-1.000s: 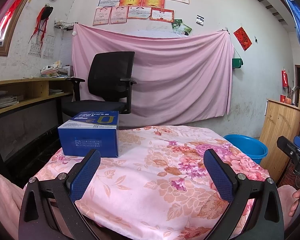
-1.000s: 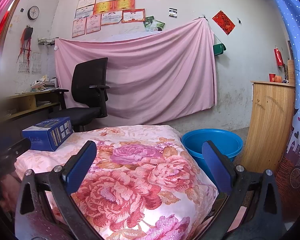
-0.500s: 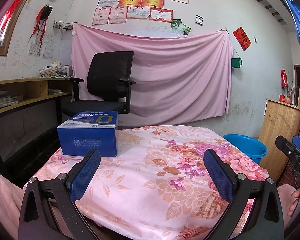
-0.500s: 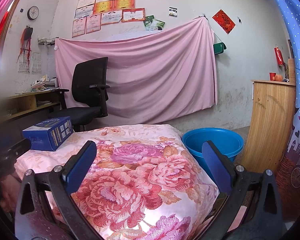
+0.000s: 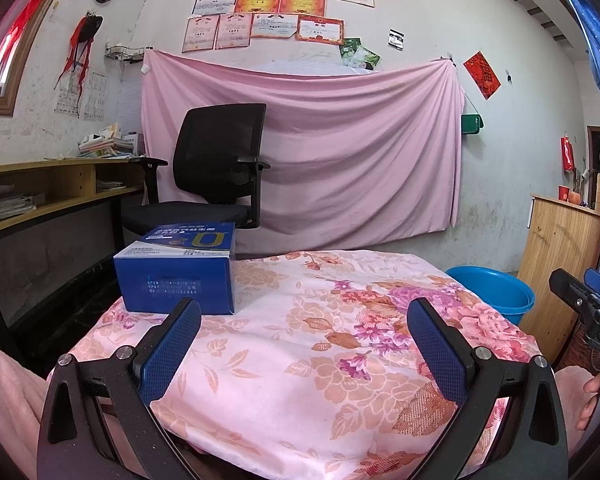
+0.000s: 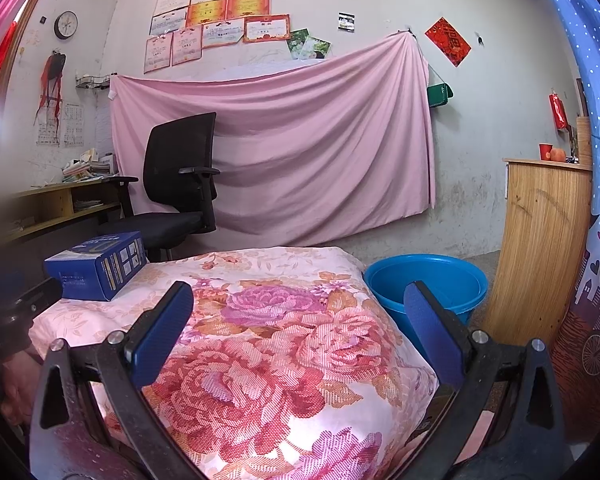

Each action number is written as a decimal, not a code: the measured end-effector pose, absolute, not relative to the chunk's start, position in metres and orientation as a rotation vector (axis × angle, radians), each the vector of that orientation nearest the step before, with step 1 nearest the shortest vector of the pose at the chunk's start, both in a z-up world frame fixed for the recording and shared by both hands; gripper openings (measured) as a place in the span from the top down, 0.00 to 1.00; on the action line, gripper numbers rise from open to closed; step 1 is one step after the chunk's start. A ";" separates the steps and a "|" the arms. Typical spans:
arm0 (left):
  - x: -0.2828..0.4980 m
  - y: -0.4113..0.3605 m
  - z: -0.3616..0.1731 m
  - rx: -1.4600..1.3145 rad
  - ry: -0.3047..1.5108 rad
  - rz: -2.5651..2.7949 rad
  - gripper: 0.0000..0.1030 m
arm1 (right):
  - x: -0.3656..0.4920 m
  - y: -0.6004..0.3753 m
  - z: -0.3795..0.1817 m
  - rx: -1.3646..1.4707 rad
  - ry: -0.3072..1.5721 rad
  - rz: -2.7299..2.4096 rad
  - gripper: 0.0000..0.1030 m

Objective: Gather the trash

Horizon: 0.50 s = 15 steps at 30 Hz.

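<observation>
From the left wrist camera, the left gripper (image 5: 304, 320) hangs low over a table draped in a floral cloth (image 5: 300, 360), its two blue-padded fingers (image 5: 172, 344) spread wide with nothing between them. A blue box (image 5: 176, 276) sits on the cloth's far left corner, just beyond the left finger and apart from it. Off the table's right edge, a blue basin (image 5: 496, 288) stands on the floor beside a wooden cabinet (image 5: 560, 264). At the far right edge, part of the right gripper (image 5: 580, 300) pokes in, with fingertips of a hand (image 5: 592, 396) below it. Behind the table stand a black office chair (image 5: 216, 164) and a pink sheet (image 5: 340, 152) pinned across the wall.

Now the right wrist camera: the right gripper (image 6: 300, 304) is also spread wide, empty, over the near right part of the cloth (image 6: 280, 340). The box (image 6: 96, 264) lies far left on the table, well apart from these fingers (image 6: 432, 332). The basin (image 6: 424, 280) sits on the floor just past the table's right corner, partly behind the right finger. The left gripper's (image 6: 16, 312) dark body shows blurred at the left edge.
</observation>
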State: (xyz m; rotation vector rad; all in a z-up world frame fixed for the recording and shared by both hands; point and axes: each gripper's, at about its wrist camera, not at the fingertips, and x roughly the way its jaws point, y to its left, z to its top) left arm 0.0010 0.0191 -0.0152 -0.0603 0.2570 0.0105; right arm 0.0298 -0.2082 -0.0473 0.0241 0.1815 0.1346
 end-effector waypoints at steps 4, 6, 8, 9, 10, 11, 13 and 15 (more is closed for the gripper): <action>0.001 0.018 -0.015 -0.059 0.256 0.009 0.02 | 0.030 -0.208 -0.049 0.025 0.181 0.136 0.00; 0.001 0.019 -0.016 -0.055 0.254 0.010 0.02 | 0.030 -0.208 -0.048 0.025 0.182 0.134 0.00; 0.000 0.019 -0.016 -0.054 0.252 0.011 0.02 | 0.030 -0.208 -0.048 0.024 0.182 0.135 0.00; 0.001 0.019 -0.016 -0.053 0.251 0.013 0.02 | 0.030 -0.208 -0.048 0.025 0.182 0.134 0.00; 0.001 0.019 -0.016 -0.052 0.252 0.014 0.02 | 0.030 -0.208 -0.048 0.025 0.182 0.134 0.00; 0.000 0.019 -0.016 -0.053 0.251 0.014 0.02 | 0.030 -0.208 -0.048 0.025 0.182 0.134 0.00; 0.001 0.019 -0.016 -0.053 0.251 0.014 0.02 | 0.030 -0.207 -0.048 0.025 0.182 0.134 0.00; 0.001 0.020 -0.016 -0.052 0.251 0.013 0.02 | 0.030 -0.208 -0.048 0.025 0.184 0.134 0.00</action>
